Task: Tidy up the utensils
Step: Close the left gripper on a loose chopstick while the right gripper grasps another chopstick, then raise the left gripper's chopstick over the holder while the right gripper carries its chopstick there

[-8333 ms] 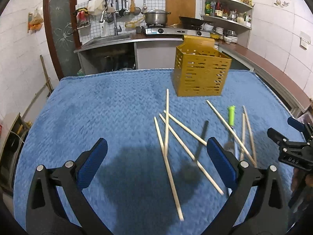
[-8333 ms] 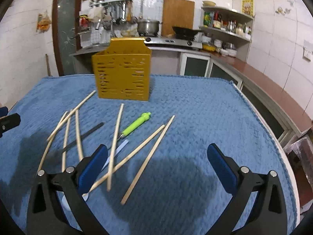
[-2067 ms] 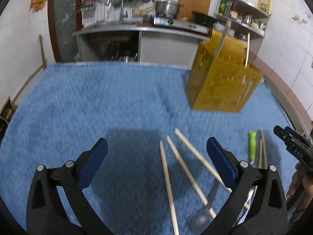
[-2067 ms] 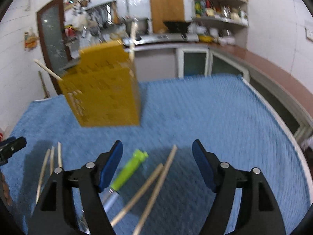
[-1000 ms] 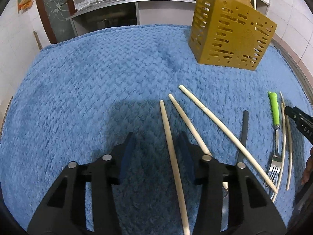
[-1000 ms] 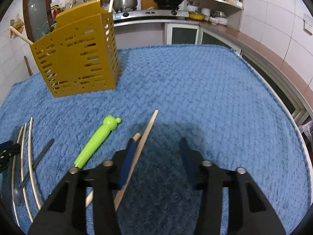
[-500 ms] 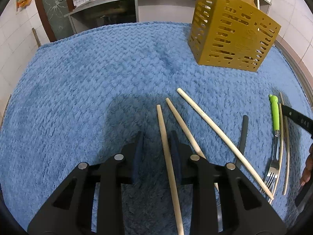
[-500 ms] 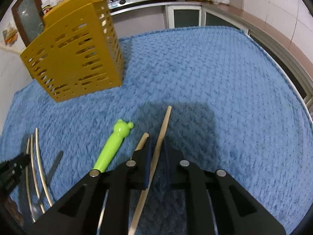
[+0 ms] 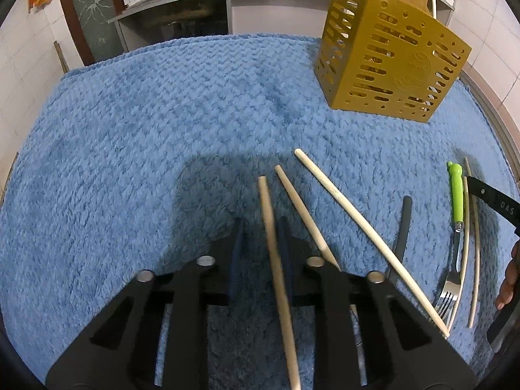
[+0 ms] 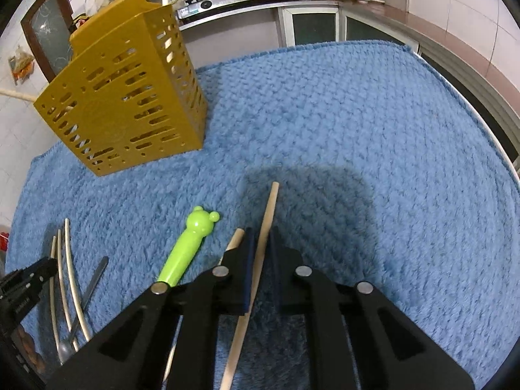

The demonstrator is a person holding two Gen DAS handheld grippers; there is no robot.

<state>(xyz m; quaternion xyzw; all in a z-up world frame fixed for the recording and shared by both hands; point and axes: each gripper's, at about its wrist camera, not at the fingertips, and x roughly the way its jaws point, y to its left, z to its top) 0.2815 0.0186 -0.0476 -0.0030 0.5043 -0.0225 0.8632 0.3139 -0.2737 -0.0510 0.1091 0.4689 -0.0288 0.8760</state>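
Several wooden chopsticks lie on the blue mat. My left gripper [image 9: 261,237] straddles one chopstick [image 9: 266,208]. Its jaws are closing, the stick rests against the right pad, and a gap still shows at the left pad. My right gripper [image 10: 260,243] is shut on another chopstick [image 10: 271,204], which sticks out ahead of the pads. The yellow slotted holder [image 9: 386,65] [image 10: 126,104] stands at the back with chopsticks in it. A green bear-handled fork [image 9: 456,195] [image 10: 188,253] lies between the two grippers.
Two more chopsticks [image 9: 302,208] [image 9: 357,217] and a dark-handled spoon [image 9: 403,227] lie right of my left gripper. Thin pale chopsticks [image 10: 70,276] lie beside the fork. The mat's right edge [image 10: 471,104] borders a counter, and a kitchen worktop runs behind.
Both grippers came down over the mat and their jaws narrowed, each around a chopstick. The right pads closed onto theirs. Chopsticks now stand in the holder, which was empty in the oldest frames.
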